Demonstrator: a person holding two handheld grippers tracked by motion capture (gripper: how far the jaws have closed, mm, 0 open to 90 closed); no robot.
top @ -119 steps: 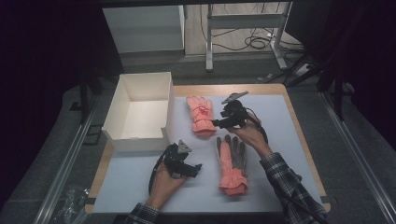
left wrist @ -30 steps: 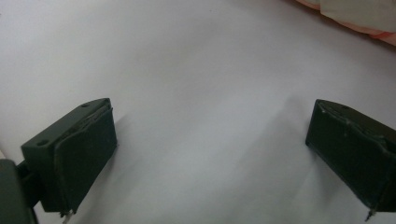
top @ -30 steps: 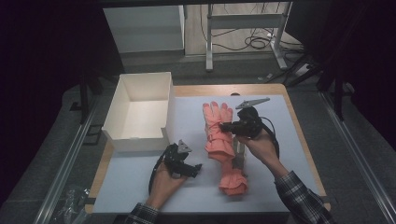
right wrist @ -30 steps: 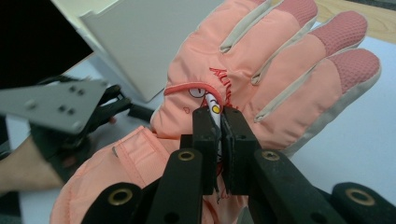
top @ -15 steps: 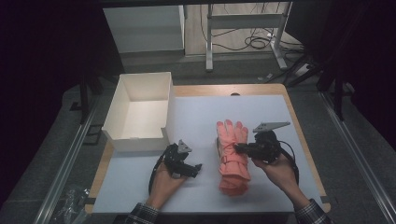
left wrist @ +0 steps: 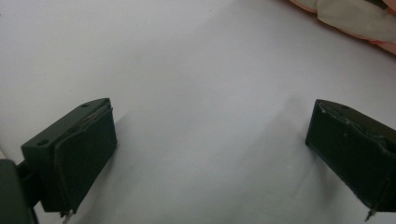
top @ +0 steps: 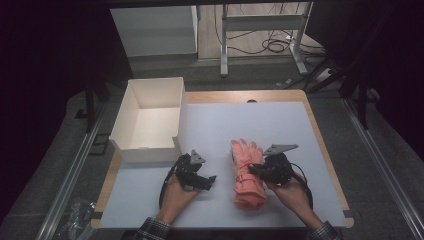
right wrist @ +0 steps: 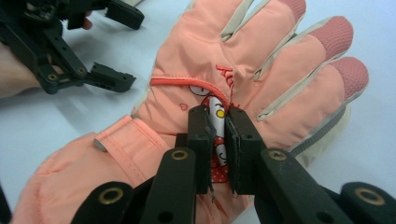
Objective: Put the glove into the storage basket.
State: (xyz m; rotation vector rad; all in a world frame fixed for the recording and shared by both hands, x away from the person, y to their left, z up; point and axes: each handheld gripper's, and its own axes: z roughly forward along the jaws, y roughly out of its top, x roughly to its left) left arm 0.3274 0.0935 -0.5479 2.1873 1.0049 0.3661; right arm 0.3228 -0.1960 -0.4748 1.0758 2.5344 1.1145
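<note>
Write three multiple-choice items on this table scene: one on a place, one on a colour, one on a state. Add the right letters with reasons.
1. Where does the open white cardboard box stand on the table?
A. far left
B. near right
C. centre

2. What colour is the padded winter glove with the cartoon print?
A. blue
B. salmon pink
C. green

3. How do the jaws of the right gripper stand?
A. wide apart over bare table
B. pinching a fold of the glove's fabric
C. shut on the box's rim

Answers:
1 A: the high view shows the box at the table's far left corner.
2 B: the right gripper view shows salmon-pink fabric with beige trim.
3 B: in that view the jaws, which have just been opening slightly, hold a fabric fold between them.
</note>
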